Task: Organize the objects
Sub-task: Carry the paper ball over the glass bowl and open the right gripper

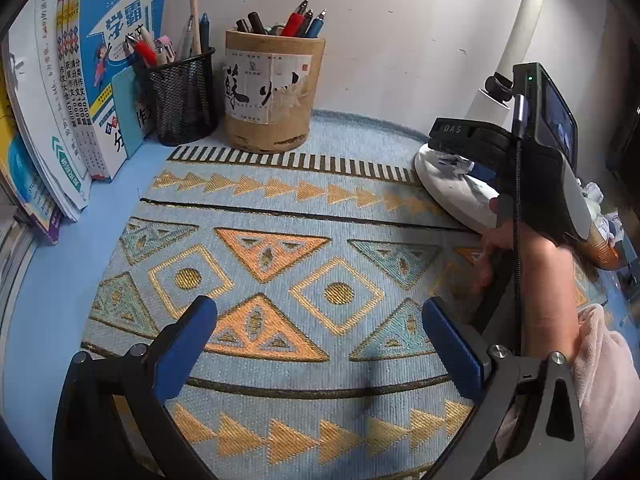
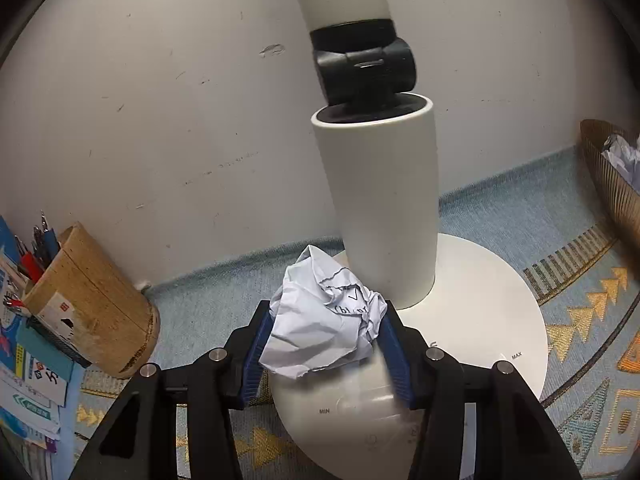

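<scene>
A crumpled white paper ball [image 2: 316,332] rests on the round white base of a desk lamp [image 2: 480,320]. My right gripper [image 2: 328,312] is shut on it, a blue pad pressed against each side. In the left wrist view the same gripper [image 1: 456,148] reaches over the lamp base [image 1: 448,196], held by a hand, with a bit of the paper [image 1: 454,162] showing beneath it. My left gripper [image 1: 316,308] hangs open above the patterned blue mat [image 1: 320,208], nothing between its fingers.
A brown ribbed basket [image 2: 612,184] holding crumpled paper stands right of the lamp. A bamboo pen holder [image 1: 272,92], a black mesh pen cup [image 1: 184,96] and upright books [image 1: 100,80] line the back left by the wall. The lamp's white post [image 2: 380,208] rises behind the paper.
</scene>
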Demonstrator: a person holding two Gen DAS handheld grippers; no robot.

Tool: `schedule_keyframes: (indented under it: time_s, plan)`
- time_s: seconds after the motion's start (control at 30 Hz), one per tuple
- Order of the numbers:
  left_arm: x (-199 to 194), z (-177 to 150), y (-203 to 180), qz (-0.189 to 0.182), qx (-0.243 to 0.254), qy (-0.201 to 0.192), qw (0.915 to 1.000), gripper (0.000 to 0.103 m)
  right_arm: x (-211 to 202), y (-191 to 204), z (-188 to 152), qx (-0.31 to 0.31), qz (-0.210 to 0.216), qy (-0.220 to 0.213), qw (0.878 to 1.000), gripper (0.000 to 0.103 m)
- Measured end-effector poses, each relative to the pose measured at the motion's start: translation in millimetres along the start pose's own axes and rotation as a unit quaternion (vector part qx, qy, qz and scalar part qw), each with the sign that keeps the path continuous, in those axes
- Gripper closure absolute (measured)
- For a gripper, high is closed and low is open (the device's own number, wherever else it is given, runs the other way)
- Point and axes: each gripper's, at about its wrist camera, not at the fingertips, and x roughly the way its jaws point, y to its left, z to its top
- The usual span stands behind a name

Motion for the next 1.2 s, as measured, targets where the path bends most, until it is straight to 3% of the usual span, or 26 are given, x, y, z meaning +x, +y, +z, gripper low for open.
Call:
schedule_keyframes:
  time_s: [0.27,0.5,0.8,0.97,1.2]
  plan:
    - [-1,-16,-41,-0.010,0.013,0.015,0.9998,0.001,-27,-40,4,-0.001,0.039,-0.026,0.999,0.052]
    - [-3,-21,-96,-0.045,0.019,0.015,0.9987,0.001,-74,-90,38,-0.008,0.044,-0.078,0.996,0.052]
    - [6,-28,-174,-0.090,0.059,0.029,0.9938,0.001,-129,-175,111,-0.021,0.004,-0.123,0.992,0.052]
    - [19,-38,-199,-0.097,0.085,0.045,0.9907,0.001,-131,-234,145,-0.025,-0.030,-0.124,0.992,0.052]
    - [24,-38,-199,-0.104,0.080,0.047,0.9903,0.001,-100,-256,170,-0.060,-0.069,-0.088,0.992,0.048]
